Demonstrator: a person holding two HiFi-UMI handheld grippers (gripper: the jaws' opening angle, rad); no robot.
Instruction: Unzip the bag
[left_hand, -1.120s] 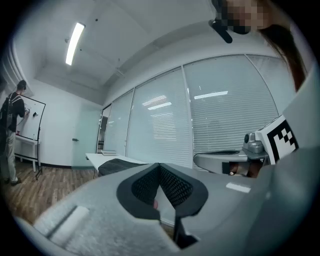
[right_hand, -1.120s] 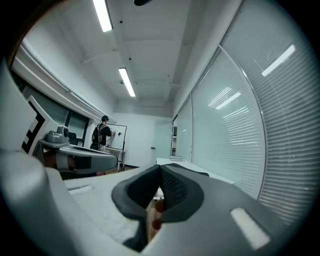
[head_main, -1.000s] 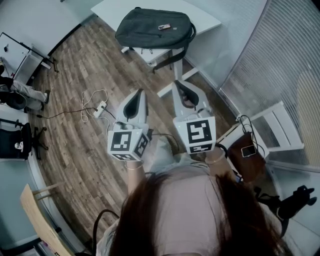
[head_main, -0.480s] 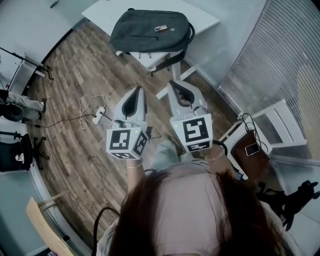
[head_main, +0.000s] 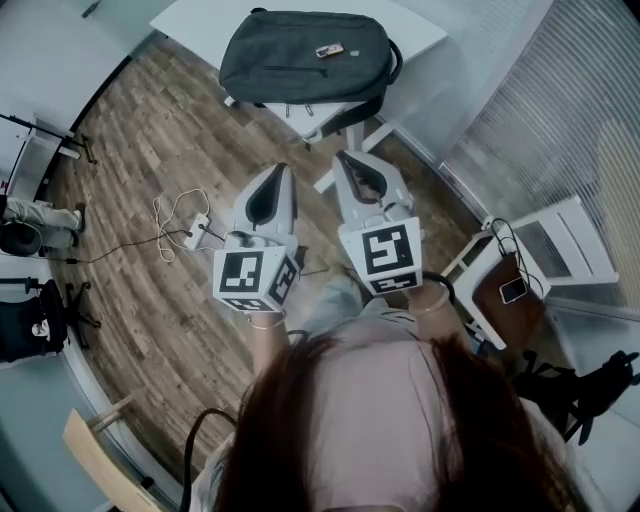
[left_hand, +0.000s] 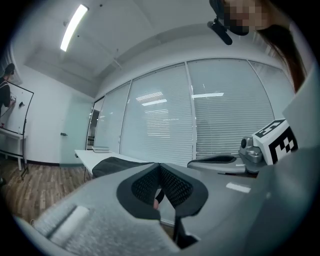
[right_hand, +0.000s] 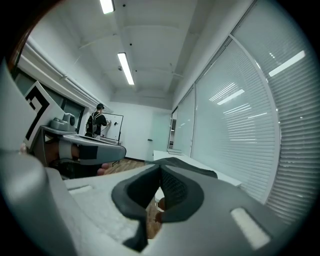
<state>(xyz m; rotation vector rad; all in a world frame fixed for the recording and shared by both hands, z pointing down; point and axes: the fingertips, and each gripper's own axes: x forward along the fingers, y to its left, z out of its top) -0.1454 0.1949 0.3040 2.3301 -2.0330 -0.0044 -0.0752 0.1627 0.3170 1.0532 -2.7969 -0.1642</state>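
- The bag (head_main: 305, 55), a dark grey backpack, lay flat on the white table (head_main: 190, 20) at the top centre of the head view. One broad face was turned up, probably so its zips could be reached from above.
- A zip line showed faintly across that face, but no pull could be made out from there.
- A small tag-like item (head_main: 329, 49) sat on the bag's upper face.
- The left gripper (head_main: 274, 172) and right gripper (head_main: 346, 160) were held side by side at mid-frame, pointing up-frame toward the bag and well apart from it.
- Each gripper's jaws were closed tip to tip with nothing between them, which suits a carry before any grasp. They would have to part to take a zip pull.
- A dark strap (head_main: 350, 112) hung off the table's near edge, above the table's legs, and could snag a low approach.
- Only wooden floor lay between the grippers and the table.
- A cable with a power strip (head_main: 195, 222) lay on the floor at left.
- A white chair (head_main: 560, 240) stood at right, out of the way.
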